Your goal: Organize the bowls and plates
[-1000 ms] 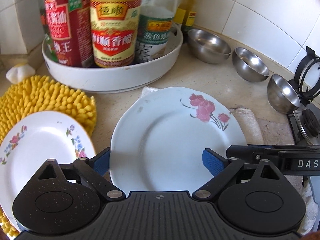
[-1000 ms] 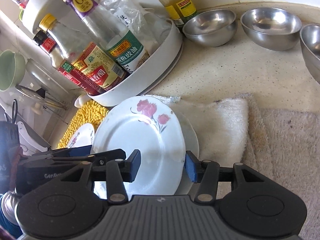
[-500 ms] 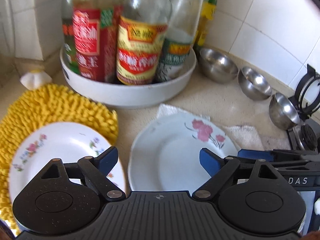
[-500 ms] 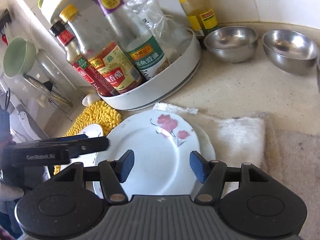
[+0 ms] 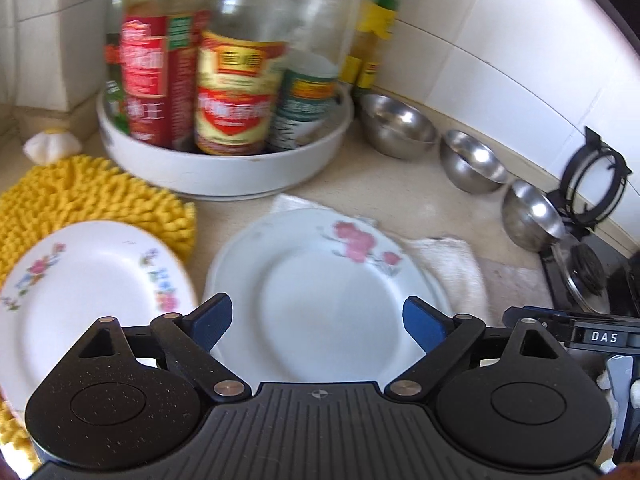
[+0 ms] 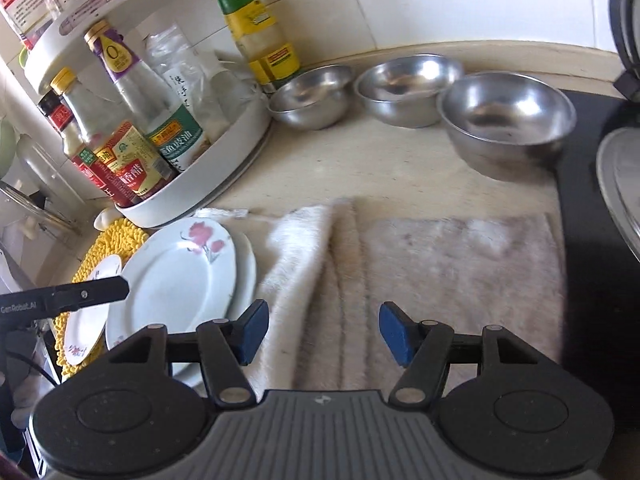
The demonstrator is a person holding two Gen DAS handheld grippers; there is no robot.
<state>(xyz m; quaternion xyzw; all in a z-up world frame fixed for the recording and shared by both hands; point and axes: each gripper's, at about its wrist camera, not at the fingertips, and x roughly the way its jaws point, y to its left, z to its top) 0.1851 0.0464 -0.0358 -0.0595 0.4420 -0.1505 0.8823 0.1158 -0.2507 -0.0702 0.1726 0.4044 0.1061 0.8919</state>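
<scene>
A white plate with pink roses (image 5: pixel 320 280) lies on the counter, stacked on a second white plate whose rim (image 6: pixel 246 276) shows beneath it. My left gripper (image 5: pixel 318 316) hovers open above the rose plate's near half, gripping nothing. A smaller floral plate (image 5: pixel 80 292) rests on a yellow shaggy mat (image 5: pixel 92 196) to the left. Three steel bowls (image 6: pixel 312 96) (image 6: pixel 408 84) (image 6: pixel 508 120) stand in a row along the back wall. My right gripper (image 6: pixel 324 322) is open over the beige towel (image 6: pixel 400 272), right of the plates, with nothing between its fingers.
A white round tray (image 5: pixel 224 168) full of sauce bottles stands behind the plates. A black stove top (image 6: pixel 592 240) with a steel lid borders the towel on the right. Tiled wall runs behind the bowls.
My right gripper swung right, off the rose plate and over the towel, its jaws a little wider. My left gripper drew back and up from the rose plate. The plates stayed put.
</scene>
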